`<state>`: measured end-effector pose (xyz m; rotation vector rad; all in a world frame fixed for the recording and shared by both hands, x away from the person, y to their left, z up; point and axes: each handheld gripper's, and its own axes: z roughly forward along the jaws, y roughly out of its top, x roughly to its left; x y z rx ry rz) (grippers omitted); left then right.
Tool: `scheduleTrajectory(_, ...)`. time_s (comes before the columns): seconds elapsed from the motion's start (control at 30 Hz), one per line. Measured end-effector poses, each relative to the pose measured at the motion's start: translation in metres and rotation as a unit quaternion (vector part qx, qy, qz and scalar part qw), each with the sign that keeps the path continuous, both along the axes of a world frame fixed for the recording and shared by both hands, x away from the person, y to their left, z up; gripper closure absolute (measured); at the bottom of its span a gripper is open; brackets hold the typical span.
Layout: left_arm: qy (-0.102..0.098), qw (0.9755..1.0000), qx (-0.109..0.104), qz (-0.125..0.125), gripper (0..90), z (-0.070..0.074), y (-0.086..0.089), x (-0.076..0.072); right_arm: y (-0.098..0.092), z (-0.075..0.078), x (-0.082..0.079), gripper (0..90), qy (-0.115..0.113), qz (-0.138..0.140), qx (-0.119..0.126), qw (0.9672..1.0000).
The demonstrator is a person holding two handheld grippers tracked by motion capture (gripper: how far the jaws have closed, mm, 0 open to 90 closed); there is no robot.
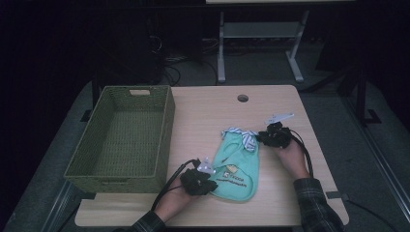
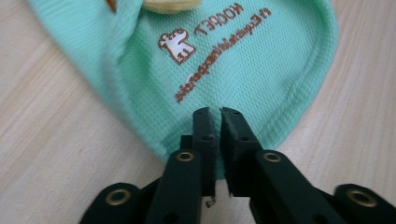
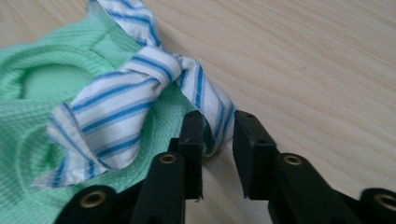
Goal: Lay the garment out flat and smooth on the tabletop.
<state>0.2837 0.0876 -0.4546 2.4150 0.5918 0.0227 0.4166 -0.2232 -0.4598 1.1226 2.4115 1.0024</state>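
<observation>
- The high view is dim and murky; the room beyond the bench (image 1: 203, 116) falls nearly to black.
- Both claw views are bright and evenly lit, with soft shadows and no glare.
- In the left claw view the green bib (image 2: 243, 60) just past the claw tips is slightly soft, blurring further away.
- The striped bow (image 3: 126, 88) beside the right claw (image 3: 218, 130) looks fairly sharp.
- The near claw bodies are blurred.

Light wood-grain tabletop (image 1: 208, 111) with rounded corners and a round cable hole (image 1: 242, 98) near its far edge, standing on a grey floor (image 1: 270, 67). Beyond it, the pale metal legs of a second table (image 1: 261, 43) and a tangle of dark cables (image 1: 169, 67). The surrounding room is dim, the far background almost black; light falls mainly on the tabletop
</observation>
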Motion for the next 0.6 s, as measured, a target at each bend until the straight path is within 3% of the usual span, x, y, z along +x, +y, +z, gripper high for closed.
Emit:
scheduleTrajectory(0.13, -0.014, 0.9989, -0.041, 0.020, 79.9, 0.013, 0.003, 0.000, -0.004, 0.007, -0.012, 69.3, -0.011, -0.003, 0.025, 0.9996)
scheduleTrajectory(0.23, -0.034, 0.9974, -0.053, 0.035, 80.5, 0.024, 0.008, 0.007, -0.006, 0.013, -0.022, 72.6, -0.012, 0.001, 0.036, 0.9993)
scheduleTrajectory(0.33, -0.049, 0.9961, -0.052, 0.052, 83.4, 0.031, 0.010, 0.017, -0.007, 0.018, -0.033, 81.9, -0.008, 0.013, 0.044, 0.9989)
scheduleTrajectory(0.4, -0.048, 0.9960, -0.046, 0.060, 87.7, 0.034, 0.009, 0.025, -0.005, 0.020, -0.039, 88.5, -0.013, 0.019, 0.038, 0.9990)
scheduleTrajectory(0.6, -0.053, 0.9949, -0.029, 0.081, 89.6, 0.035, 0.002, 0.051, -0.003, 0.018, -0.050, 89.9, 0.003, 0.031, 0.043, 0.9986)
